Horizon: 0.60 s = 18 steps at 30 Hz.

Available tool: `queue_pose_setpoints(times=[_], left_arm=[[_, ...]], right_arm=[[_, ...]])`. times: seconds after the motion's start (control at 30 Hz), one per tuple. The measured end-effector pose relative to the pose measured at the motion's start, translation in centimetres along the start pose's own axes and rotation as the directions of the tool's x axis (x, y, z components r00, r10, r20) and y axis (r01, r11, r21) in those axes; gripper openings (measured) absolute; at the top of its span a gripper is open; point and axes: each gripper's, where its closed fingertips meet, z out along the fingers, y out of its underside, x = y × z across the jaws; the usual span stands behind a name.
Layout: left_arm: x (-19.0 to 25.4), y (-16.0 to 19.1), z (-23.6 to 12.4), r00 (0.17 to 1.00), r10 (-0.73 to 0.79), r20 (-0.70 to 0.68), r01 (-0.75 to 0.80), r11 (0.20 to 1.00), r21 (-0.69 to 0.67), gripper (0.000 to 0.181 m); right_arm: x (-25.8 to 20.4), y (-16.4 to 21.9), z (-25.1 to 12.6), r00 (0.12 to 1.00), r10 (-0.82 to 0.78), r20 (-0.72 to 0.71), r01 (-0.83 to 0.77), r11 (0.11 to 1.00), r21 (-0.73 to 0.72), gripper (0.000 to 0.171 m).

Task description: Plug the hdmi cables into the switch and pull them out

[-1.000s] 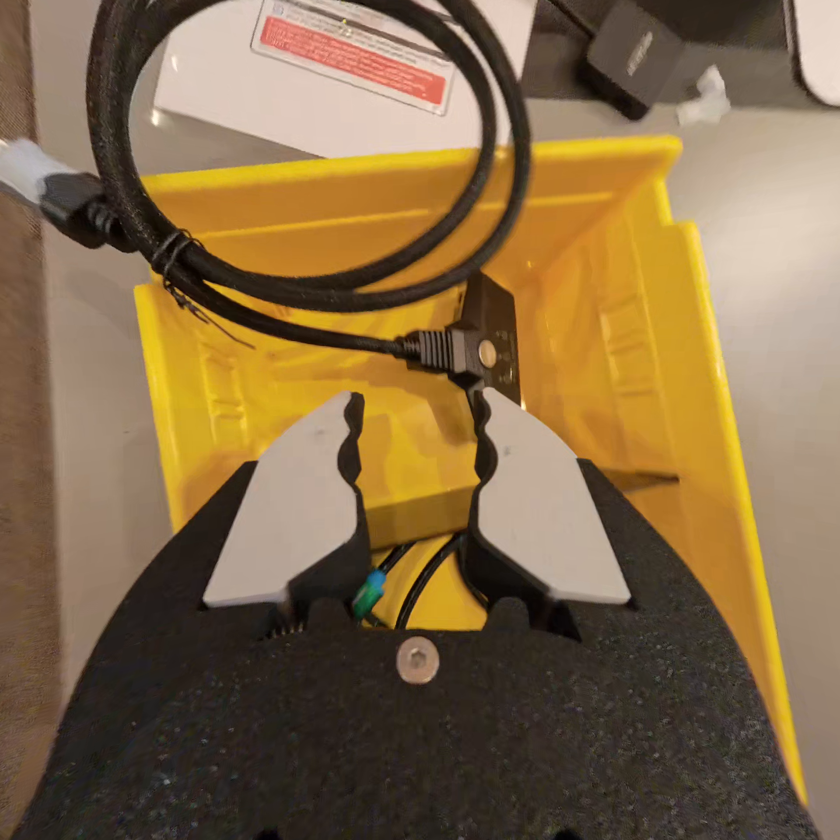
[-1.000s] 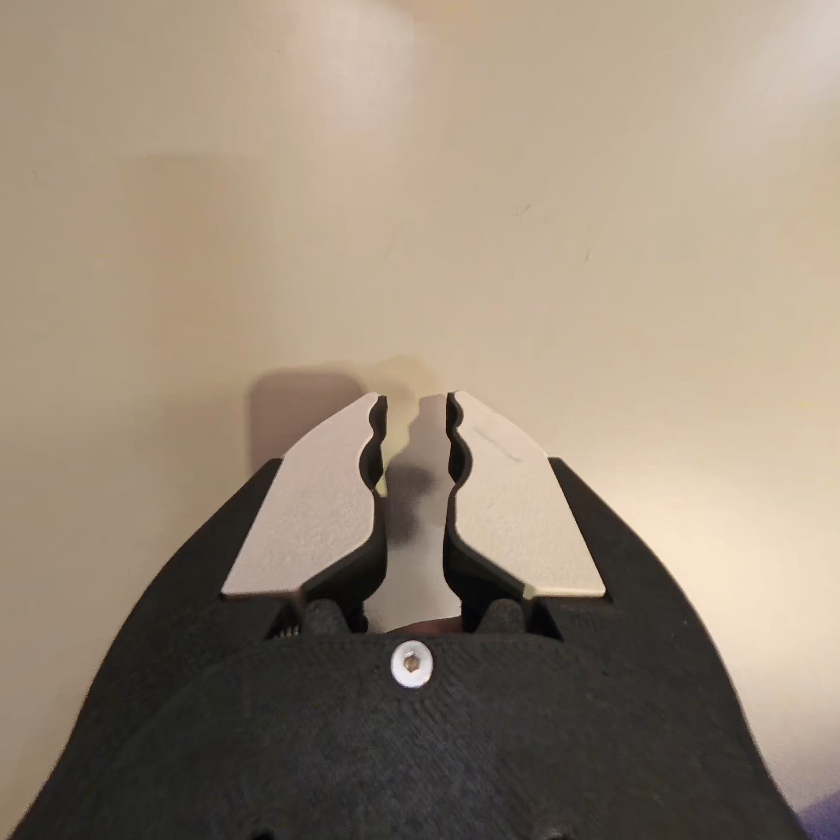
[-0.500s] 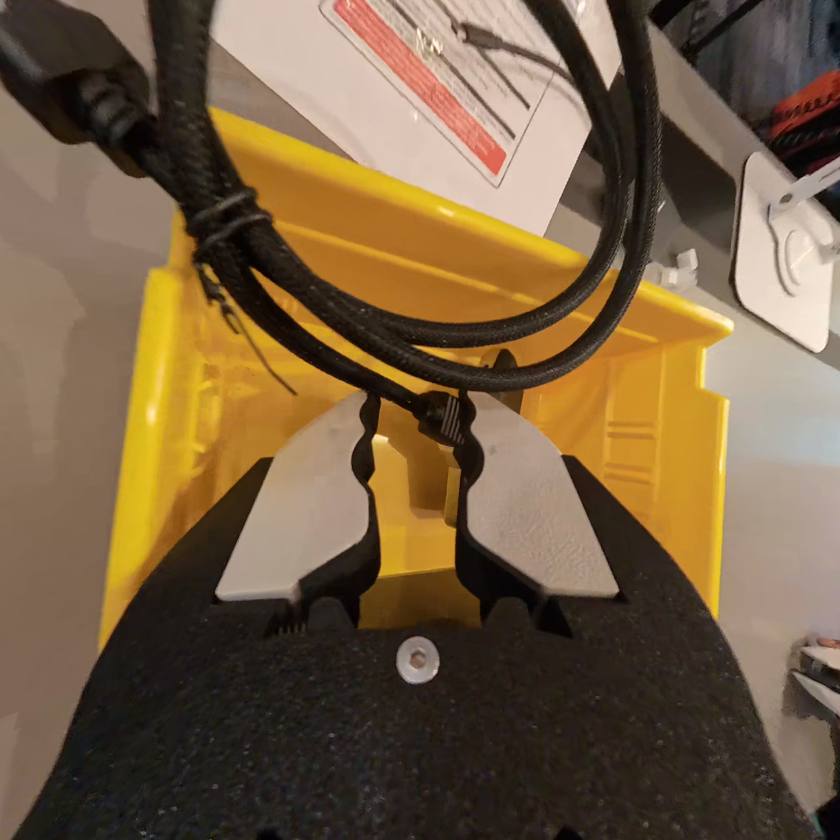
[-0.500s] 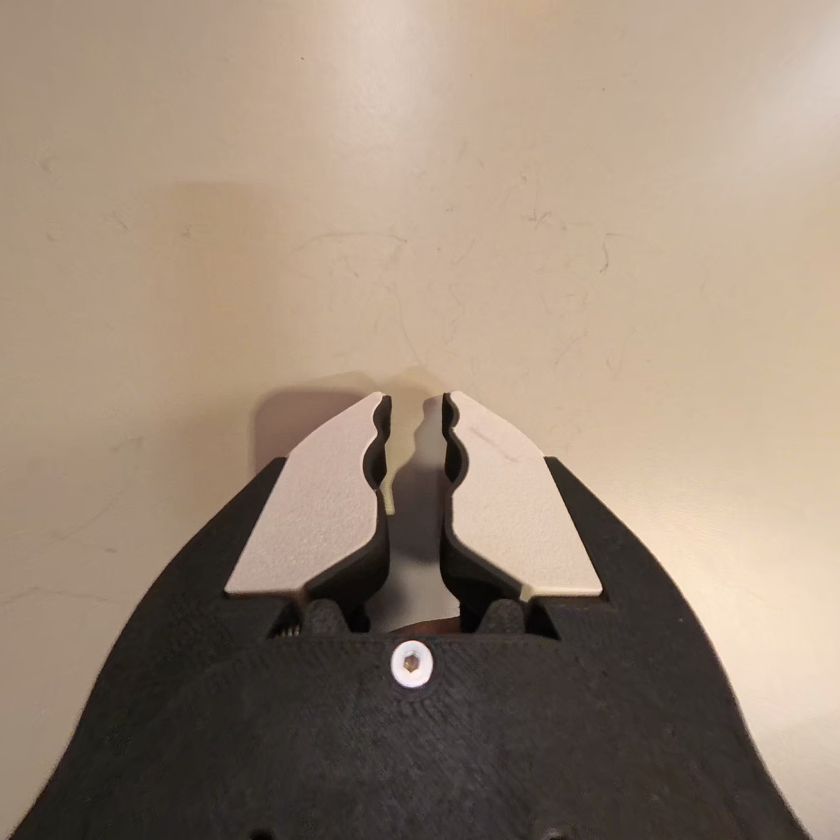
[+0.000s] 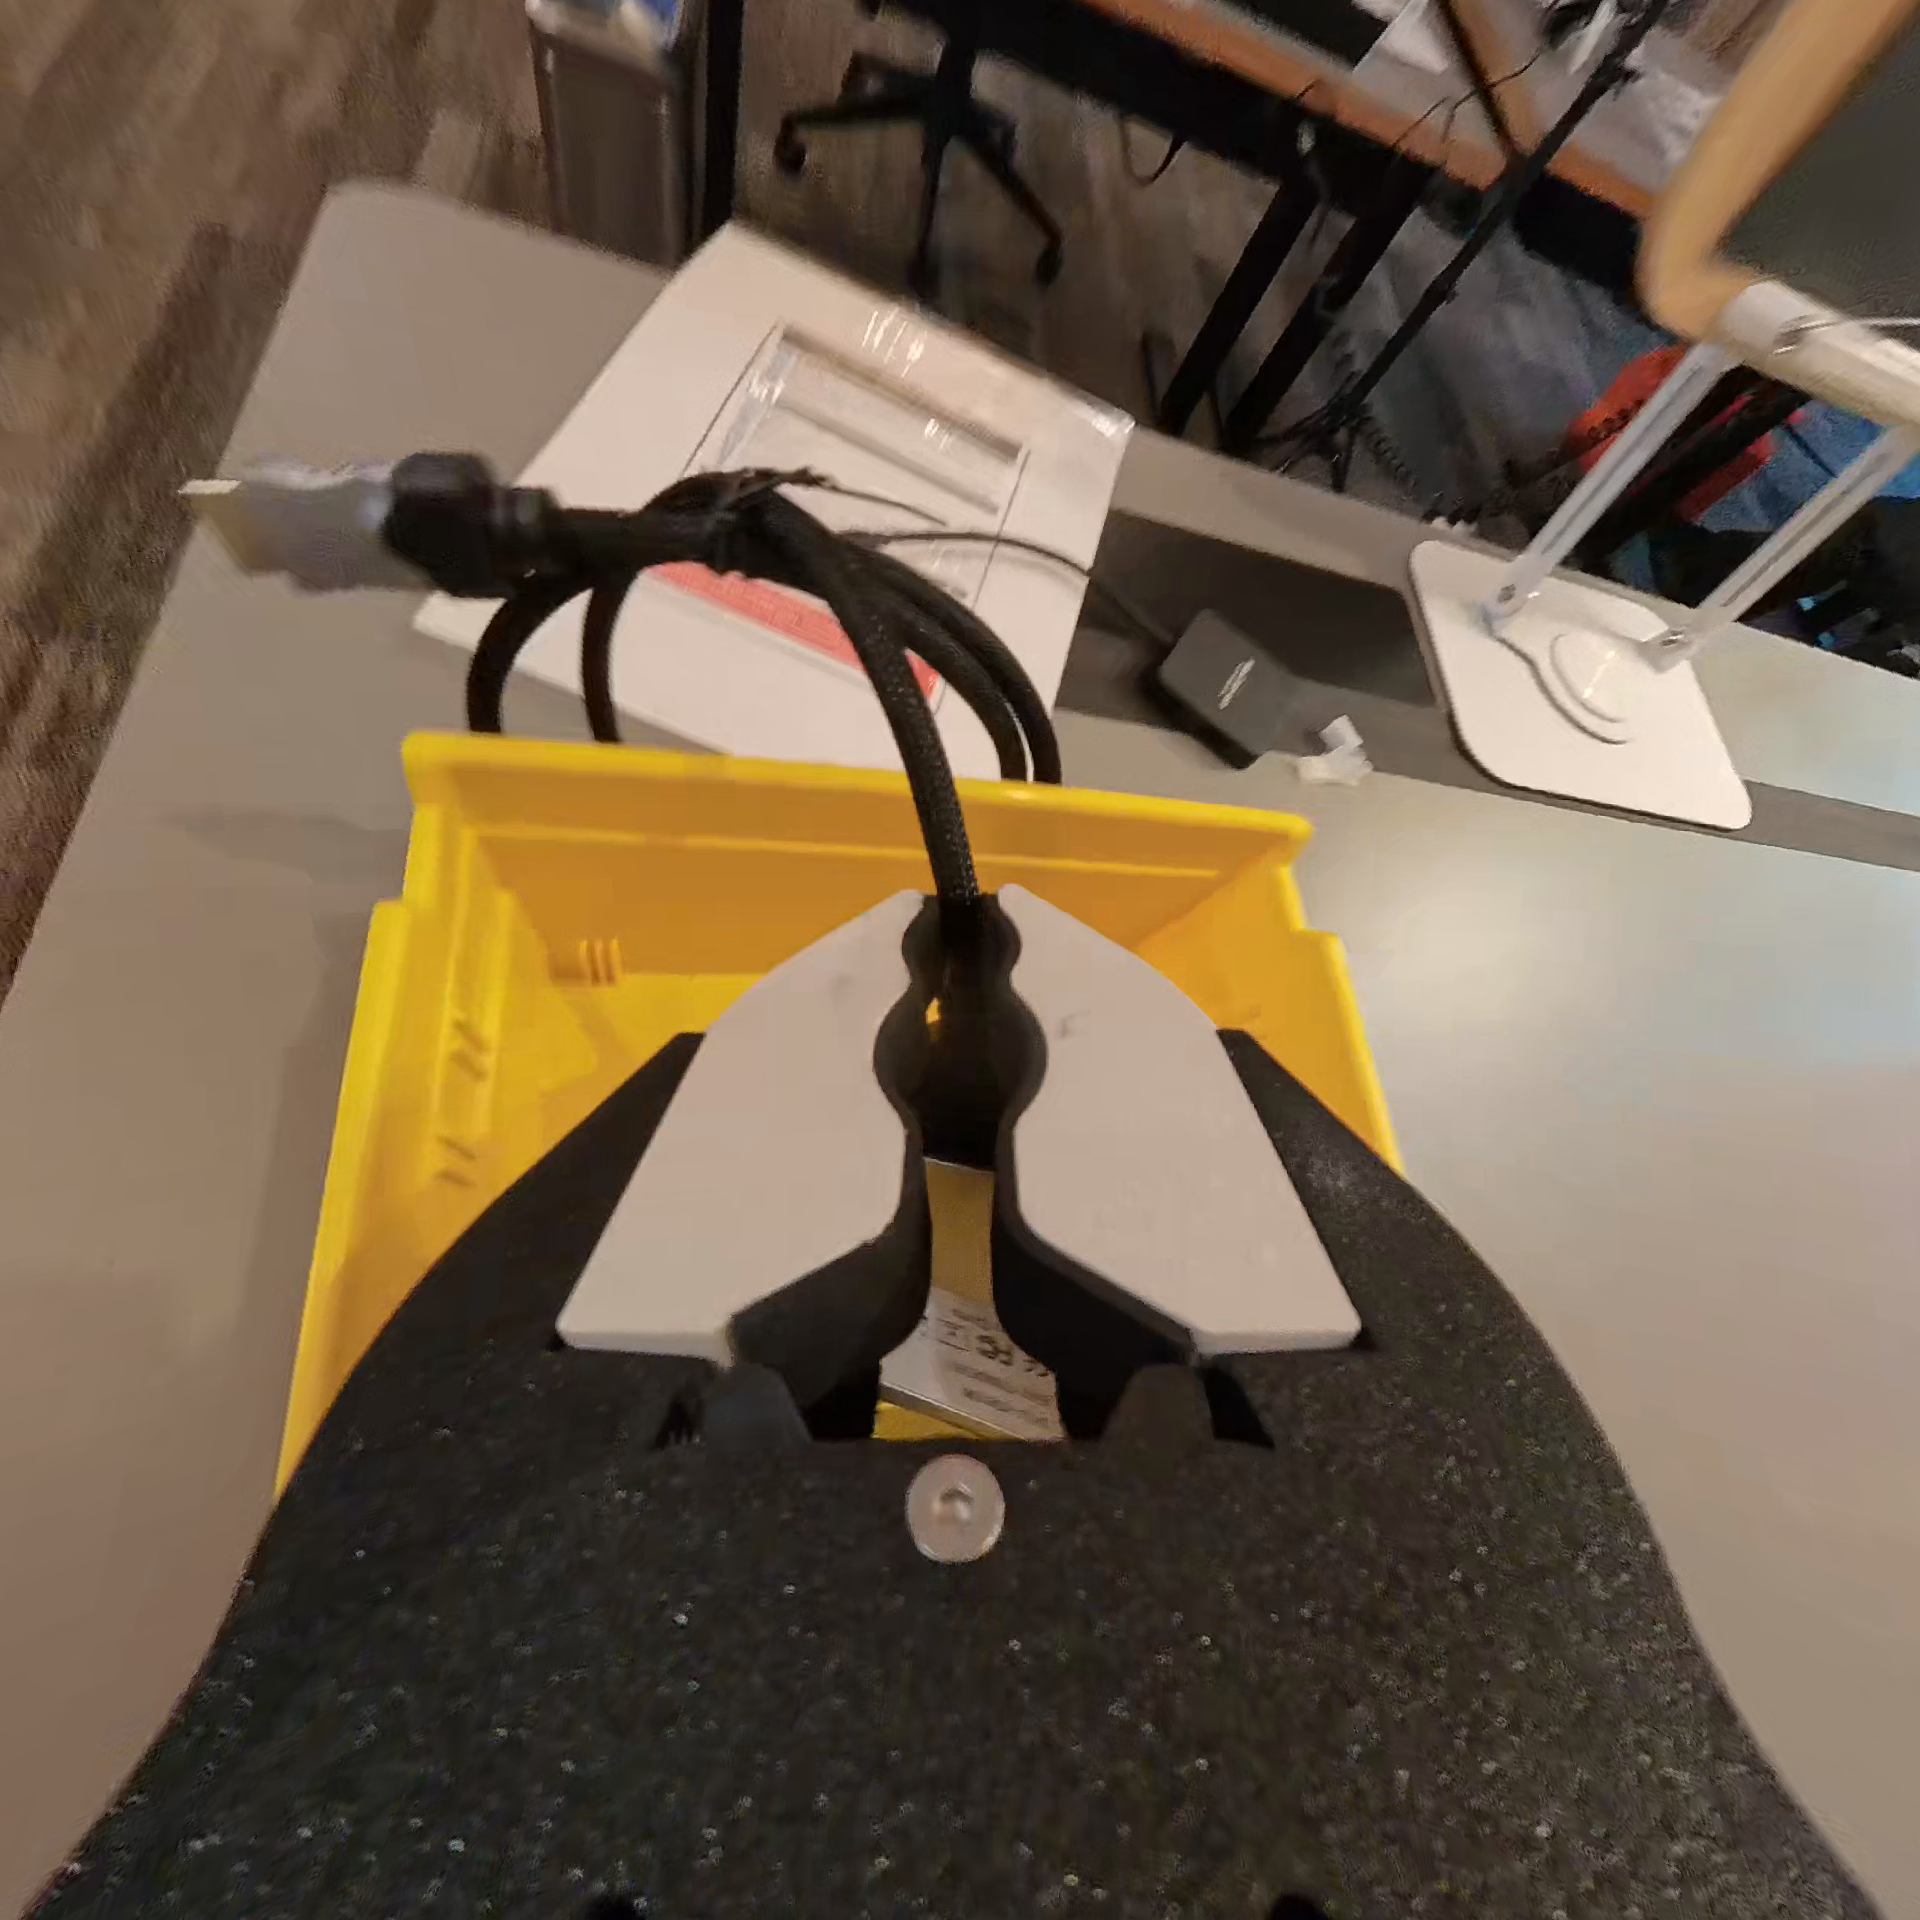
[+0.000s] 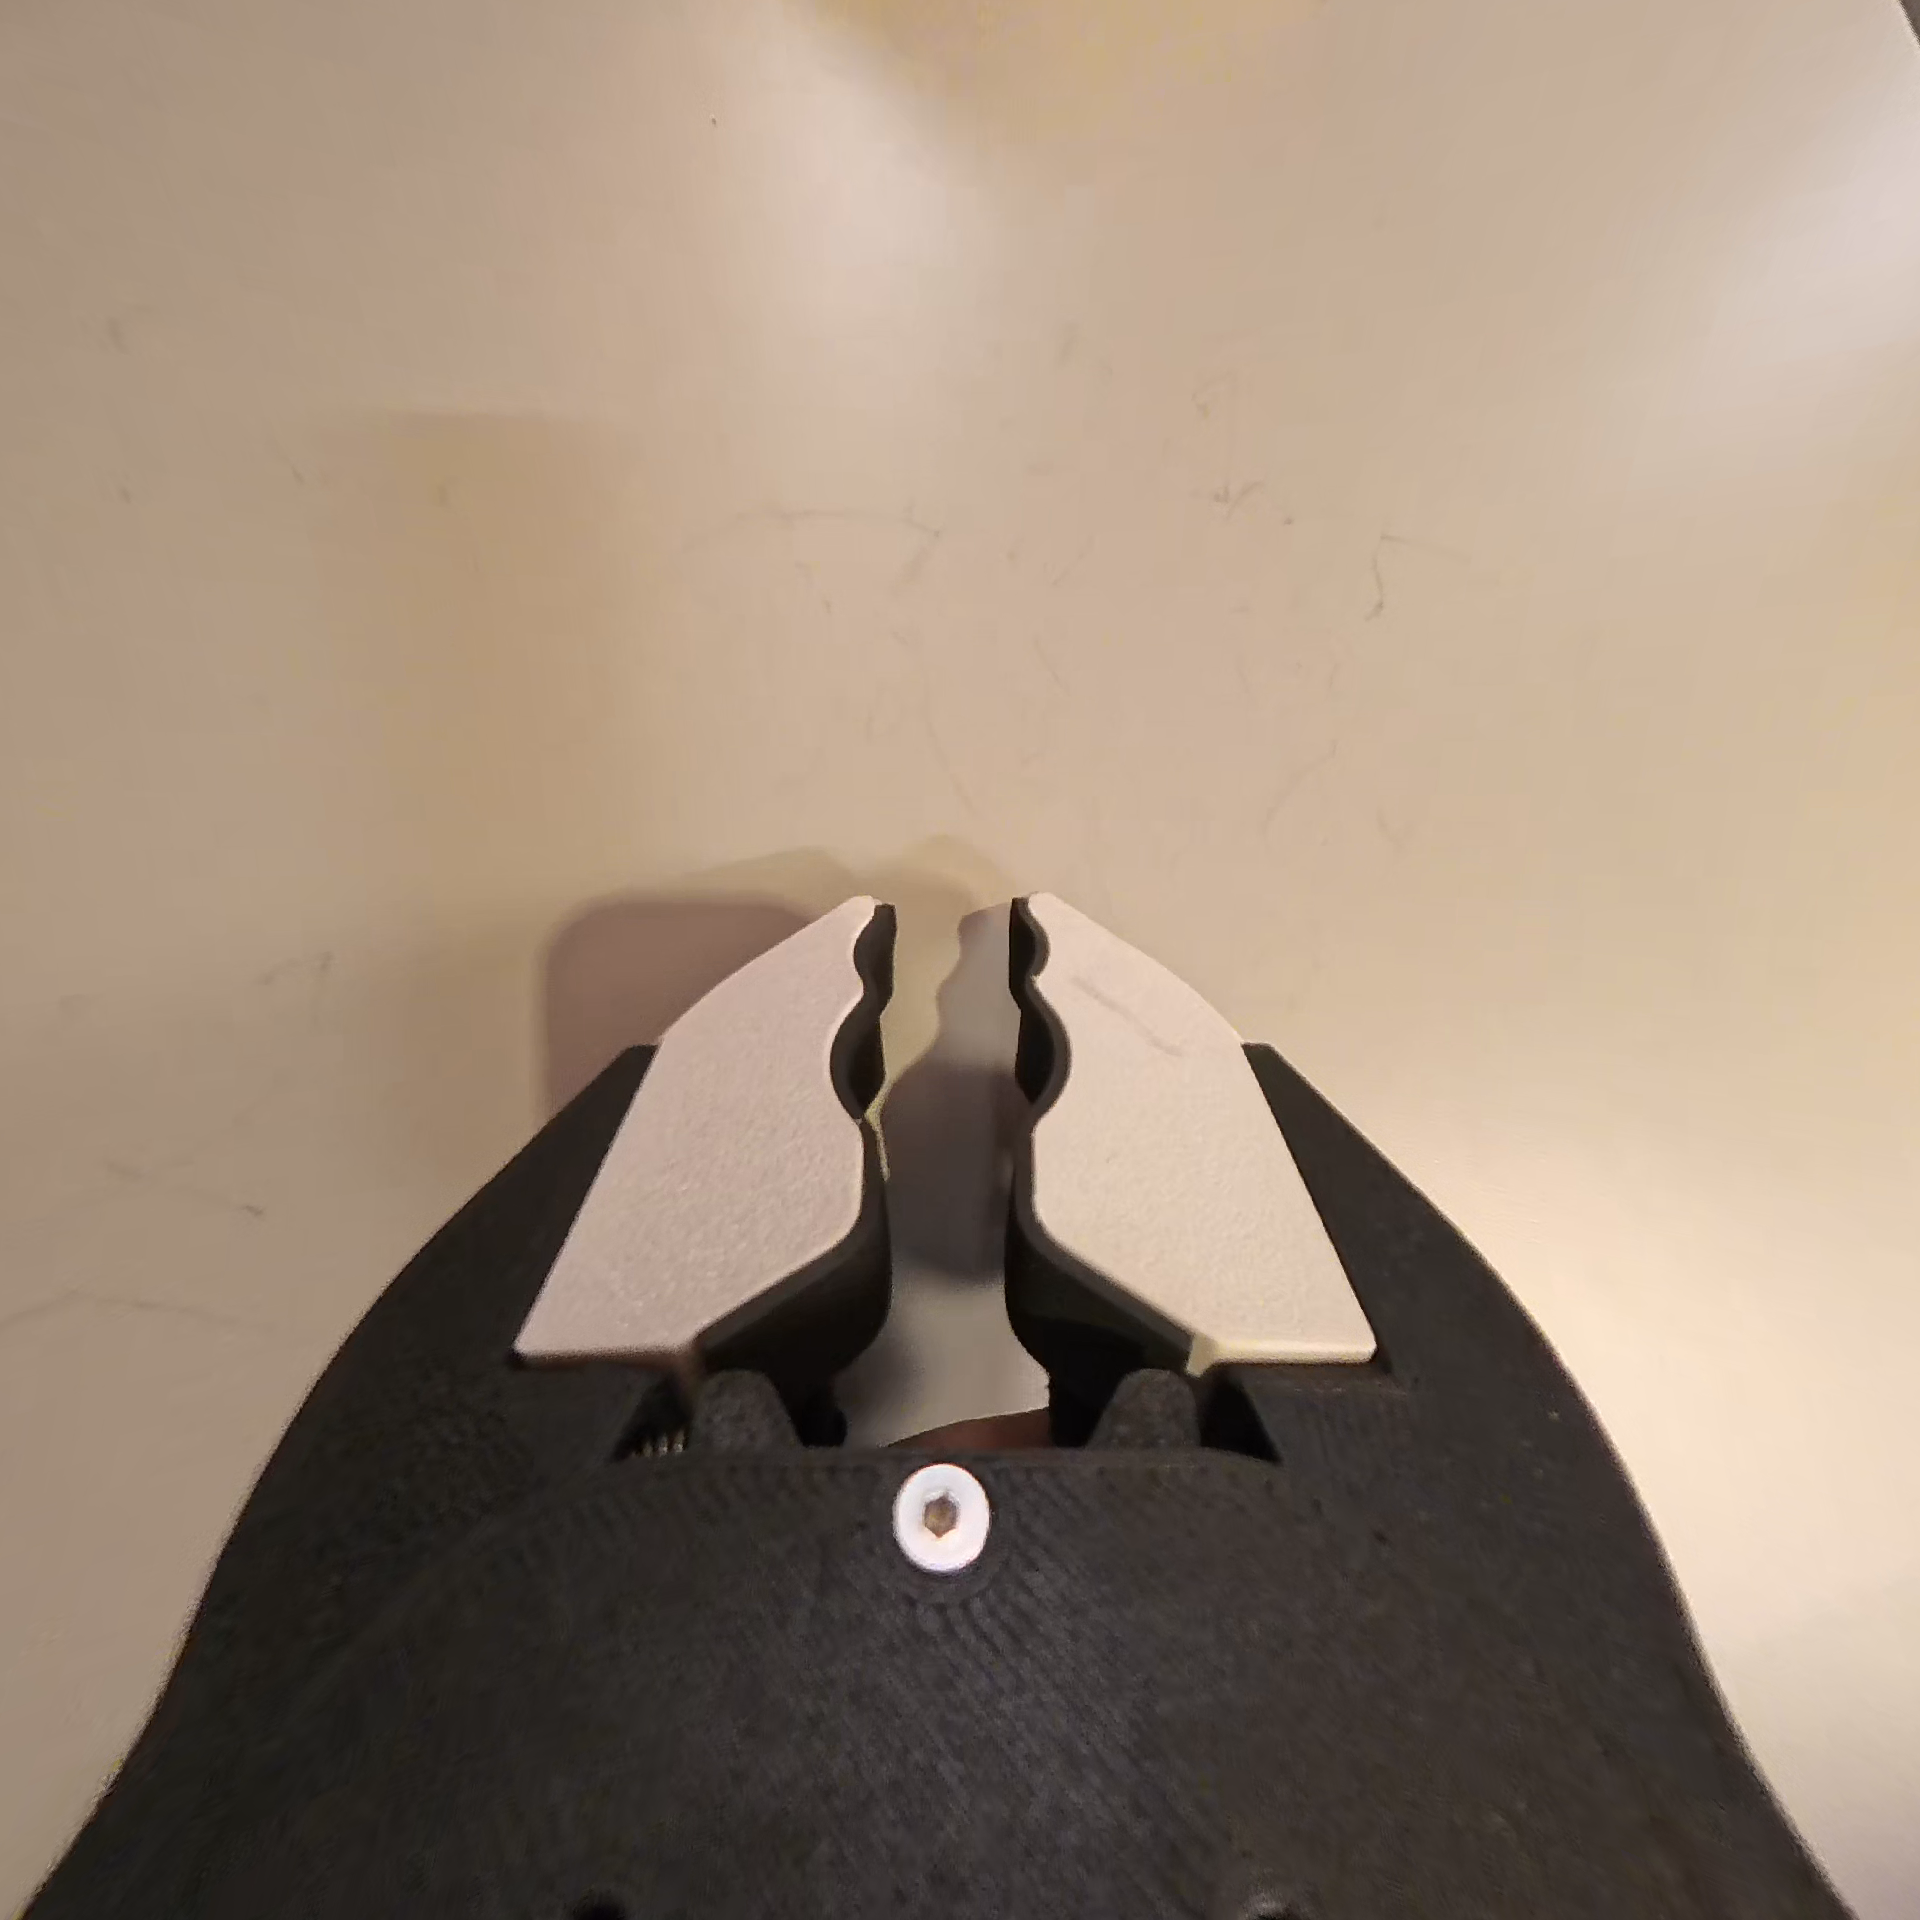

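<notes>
Both claws differed: the left gripper (image 5: 961,914) pinched the braided cable (image 5: 925,748) above the yellow bin (image 5: 727,831); the right gripper (image 6: 951,920) hovered slightly parted, empty. Lifting slowly would likely avoid snagging.

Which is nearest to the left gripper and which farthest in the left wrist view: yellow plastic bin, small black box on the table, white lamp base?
1. Yellow plastic bin: directly under the left gripper.
2. Small black box: beyond the bin, right.
3. White lamp base: farther right, near the table's far edge.
</notes>
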Motion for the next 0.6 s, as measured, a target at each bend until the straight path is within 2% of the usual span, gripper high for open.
queue_pose_setpoints(times=[0.03, 0.2, 0.33, 0.47, 0.6], left_arm=[[0.8, -0.6, -0.4, 0.999, 0.029, -0.015, -0.029, 0.999, 0.03, 0.006], [6.3, -3.4, -3.2, 0.982, 0.156, -0.106, -0.138, 0.978, 0.158, 0.006], [14.1, -4.1, -5.0, 0.932, 0.267, -0.246, -0.217, 0.953, 0.213, 0.006], [23.2, -2.0, -5.6, 0.839, 0.35, -0.418, -0.277, 0.934, 0.227, 0.006], [32.1, 2.0, -5.2, 0.698, 0.34, -0.63, -0.268, 0.94, 0.211, 0.007]], right_arm=[[0.0, 0.0, 0.0, 1.0, -0.002, -0.001, 0.002, 1.0, 0.001, 0.021], [0.0, 0.0, -0.1, 1.0, -0.008, -0.008, 0.008, 1.0, 0.003, 0.021], [0.1, 0.0, -0.1, 1.0, -0.006, -0.011, 0.006, 1.0, 0.003, 0.021], [0.5, 0.0, -0.2, 0.999, -0.019, -0.046, 0.02, 1.0, 0.007, 0.022], [1.6, -0.1, -0.5, 0.992, -0.034, -0.122, 0.037, 0.999, 0.024, 0.024]])
